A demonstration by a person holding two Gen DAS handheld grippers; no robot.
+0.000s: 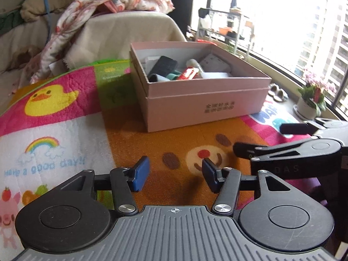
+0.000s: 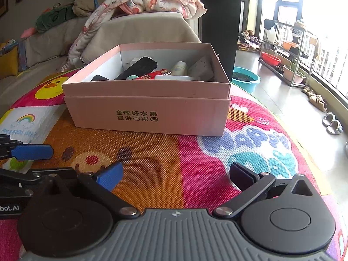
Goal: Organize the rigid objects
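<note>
Cardboard walls hide much of the jumble inside the pink box point(image 2: 150, 106), which sits on a colourful printed play mat point(image 2: 195, 163) with its base nested in its own upturned lid. Over the rim, only parts of the contents show: a black rectangular remote-like object point(image 2: 139, 67) leaning diagonally, a red packet point(image 2: 152, 75), a pale cylindrical bottle point(image 2: 179, 67), a speckled grey block point(image 2: 201, 66) and a flat white piece point(image 2: 174, 77) along the near wall; what lies beneath them cannot be made out. From the left wrist camera the same box point(image 1: 204, 106) stands further off, its printed characters blurred, with the red packet point(image 1: 188, 74) and dark remote-like object point(image 1: 164, 65) again only partly visible.

Both tools hover low over the mat, near the box but apart from it. The left gripper point(image 1: 176, 174), with blue rubber pads, has its jaws spread and nothing between them. The right gripper point(image 2: 176, 174), with black pads, is likewise spread wide and empty; the blue pad showing at its left belongs to the other tool, which is cut off by the frame edge.

Behind the box, a quilted floral blanket point(image 2: 152, 2) drapes over a beige-covered sofa point(image 2: 139, 30). A potted flowering plant point(image 1: 313, 100) sits by the curved window, overexposed by daylight.
</note>
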